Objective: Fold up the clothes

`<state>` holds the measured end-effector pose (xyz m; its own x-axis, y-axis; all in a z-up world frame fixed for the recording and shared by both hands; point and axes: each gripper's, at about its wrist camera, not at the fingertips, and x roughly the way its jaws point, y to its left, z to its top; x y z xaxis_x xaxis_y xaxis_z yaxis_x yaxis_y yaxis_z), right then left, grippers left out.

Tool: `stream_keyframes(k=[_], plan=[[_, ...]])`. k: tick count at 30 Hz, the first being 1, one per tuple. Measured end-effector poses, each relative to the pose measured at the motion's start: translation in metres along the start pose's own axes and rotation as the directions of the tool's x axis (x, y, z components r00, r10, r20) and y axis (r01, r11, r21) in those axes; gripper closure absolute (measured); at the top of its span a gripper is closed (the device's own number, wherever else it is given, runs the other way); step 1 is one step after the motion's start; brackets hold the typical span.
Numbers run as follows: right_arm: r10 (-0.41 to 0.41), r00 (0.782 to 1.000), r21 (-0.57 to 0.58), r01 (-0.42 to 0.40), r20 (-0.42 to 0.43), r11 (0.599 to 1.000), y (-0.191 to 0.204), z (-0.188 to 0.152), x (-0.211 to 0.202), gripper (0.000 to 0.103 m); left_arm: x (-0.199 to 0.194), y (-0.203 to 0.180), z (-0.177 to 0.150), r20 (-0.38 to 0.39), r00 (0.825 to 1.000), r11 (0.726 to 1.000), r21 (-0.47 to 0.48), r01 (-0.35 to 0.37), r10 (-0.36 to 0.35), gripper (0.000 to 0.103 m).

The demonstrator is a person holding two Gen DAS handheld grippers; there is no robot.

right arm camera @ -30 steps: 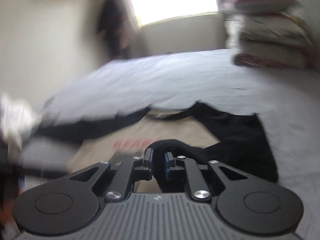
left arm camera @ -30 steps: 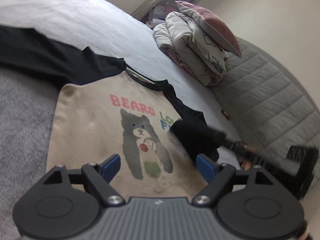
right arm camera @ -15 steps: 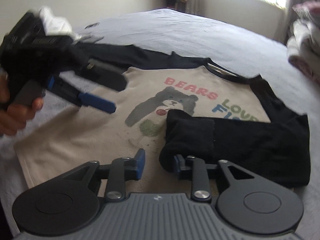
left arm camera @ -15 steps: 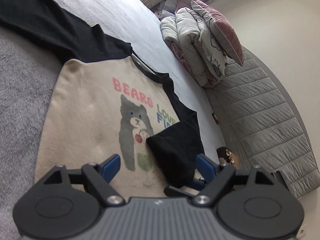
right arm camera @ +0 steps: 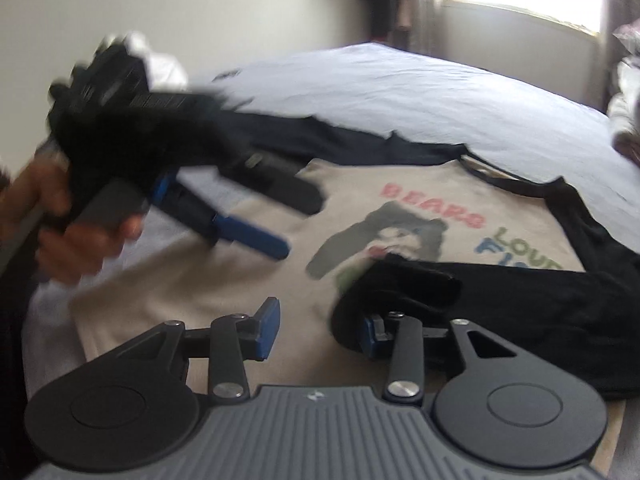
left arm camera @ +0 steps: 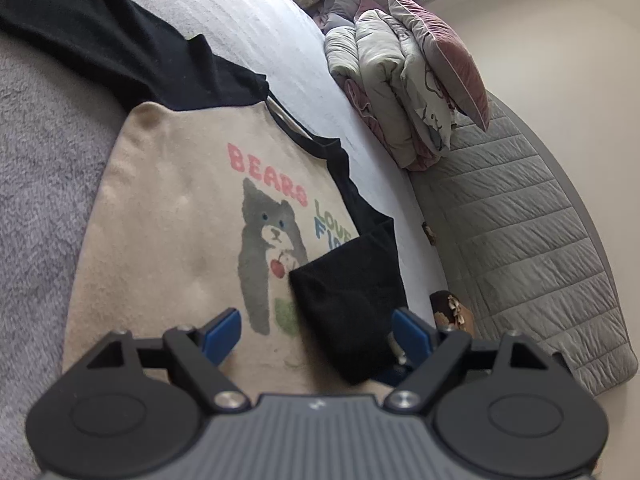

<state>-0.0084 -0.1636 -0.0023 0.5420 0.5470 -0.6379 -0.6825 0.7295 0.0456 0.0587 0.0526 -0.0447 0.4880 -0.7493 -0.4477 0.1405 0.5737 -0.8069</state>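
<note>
Beige shirt (left arm camera: pixel 172 216): lying face up and flat on the bed (left arm camera: pixel 256 28), bear print showing, so its sides can be turned in.
Right sleeve (right arm camera: pixel 520 296): lying folded across the chest, its cuff just beside the right hand-held gripper (right arm camera: pixel 320 330).
Right hand-held gripper: fingers standing apart, gripping nothing.
Left sleeve (left arm camera: pixel 104 36): stretching out straight to the far left.
Left hand-held gripper (left arm camera: pixel 316 330): hovering above the hem, fingers apart, empty.

Left gripper (left arm camera: pixel 316 330), jaws wide apart, above beige bear-print shirt (left arm camera: pixel 176 216); black sleeve (left arm camera: pixel 348 300) folded across the print, near right fingertip (left arm camera: pixel 412 330).
</note>
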Motion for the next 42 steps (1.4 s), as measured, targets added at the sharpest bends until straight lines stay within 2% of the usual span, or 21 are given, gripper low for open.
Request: stream_keyframes(k=[3,7,9,12,15,16,17,18,19,24,26,28,31,35,37,39,40,41,42], plan=[[0.022,1.000,-0.020,-0.022,0.009,1.000,0.005,0.001,-0.005,0.060,0.002,0.000,-0.001,-0.005,1.000,1.000,0.005,-0.006,0.006,0.019],[-0.003,1.000,0.008,0.003,0.013,1.000,-0.002,0.003,-0.009,0.060,0.003,0.000,-0.002,-0.007,1.000,1.000,0.018,-0.012,0.012,0.019],[-0.039,0.999,0.018,0.039,-0.005,0.999,-0.008,0.002,-0.011,0.060,0.003,-0.001,-0.003,-0.006,1.000,0.999,0.027,-0.019,0.019,0.020],[-0.115,0.993,0.022,0.115,-0.035,0.993,-0.020,-0.001,-0.014,0.059,0.004,-0.001,-0.005,-0.004,1.000,0.999,0.040,-0.029,0.029,0.028],[-0.218,0.974,0.021,0.220,-0.054,0.975,-0.034,-0.007,-0.020,0.053,0.006,-0.003,-0.007,0.004,0.999,0.997,0.064,-0.052,0.052,0.045],[-0.254,0.965,0.028,0.256,-0.059,0.966,-0.041,-0.010,-0.022,0.052,0.008,-0.004,-0.009,0.001,0.998,0.995,0.083,-0.060,0.060,0.061],[-0.289,0.955,0.037,0.292,-0.065,0.956,-0.047,-0.012,-0.023,0.050,0.010,-0.006,-0.010,-0.004,0.998,0.992,0.105,-0.066,0.067,0.084],[-0.325,0.943,0.051,0.329,-0.071,0.943,-0.054,-0.014,-0.026,0.048,0.013,-0.007,-0.012,-0.012,0.997,0.988,0.136,-0.077,0.080,0.095],[-0.360,0.930,0.067,0.365,-0.076,0.929,-0.060,-0.016,-0.029,0.048,0.015,-0.010,-0.015,-0.010,0.995,0.982,0.163,-0.093,0.096,0.098],[-0.521,0.844,0.070,0.531,-0.126,0.844,-0.091,-0.028,-0.036,0.047,-0.002,-0.032,-0.023,0.104,0.981,0.941,0.281,-0.188,0.164,0.099],[-0.562,0.814,0.068,0.575,-0.145,0.815,-0.102,-0.033,-0.038,0.047,-0.013,-0.043,-0.025,0.149,0.960,0.914,0.300,-0.273,0.238,0.100],[-0.582,0.797,0.087,0.599,-0.161,0.796,-0.112,-0.038,-0.039,0.047,-0.026,-0.048,-0.028,0.179,0.945,0.899,0.301,-0.319,0.275,0.102],[-0.579,0.799,0.091,0.596,-0.162,0.798,-0.120,-0.043,-0.036,0.046,-0.043,-0.042,-0.031,0.191,0.932,0.900,0.257,-0.351,0.309,0.102],[-0.582,0.797,0.043,0.595,-0.162,0.802,-0.120,-0.042,-0.037,0.043,-0.048,-0.031,-0.032,0.151,0.941,0.923,0.198,-0.329,0.303,0.102],[-0.583,0.795,0.023,0.594,-0.166,0.804,-0.118,-0.041,-0.039,0.043,-0.047,-0.031,-0.031,0.137,0.948,0.925,0.217,-0.312,0.287,0.101],[-0.584,0.793,0.007,0.594,-0.171,0.804,-0.117,-0.041,-0.042,0.043,-0.040,-0.032,-0.030,0.090,0.957,0.924,0.249,-0.290,0.276,0.099],[-0.583,0.793,0.004,0.593,-0.178,0.805,-0.116,-0.040,-0.043,0.043,-0.038,-0.030,-0.030,0.080,0.958,0.926,0.246,-0.288,0.277,0.090],[-0.579,0.796,0.001,0.588,-0.180,0.809,-0.114,-0.039,-0.045,0.043,-0.036,-0.028,-0.030,0.074,0.958,0.928,0.239,-0.286,0.276,0.075],[-0.574,0.799,-0.003,0.583,-0.181,0.812,-0.112,-0.038,-0.046,0.043,-0.036,-0.026,-0.029,0.075,0.958,0.931,0.226,-0.288,0.278,0.065]])
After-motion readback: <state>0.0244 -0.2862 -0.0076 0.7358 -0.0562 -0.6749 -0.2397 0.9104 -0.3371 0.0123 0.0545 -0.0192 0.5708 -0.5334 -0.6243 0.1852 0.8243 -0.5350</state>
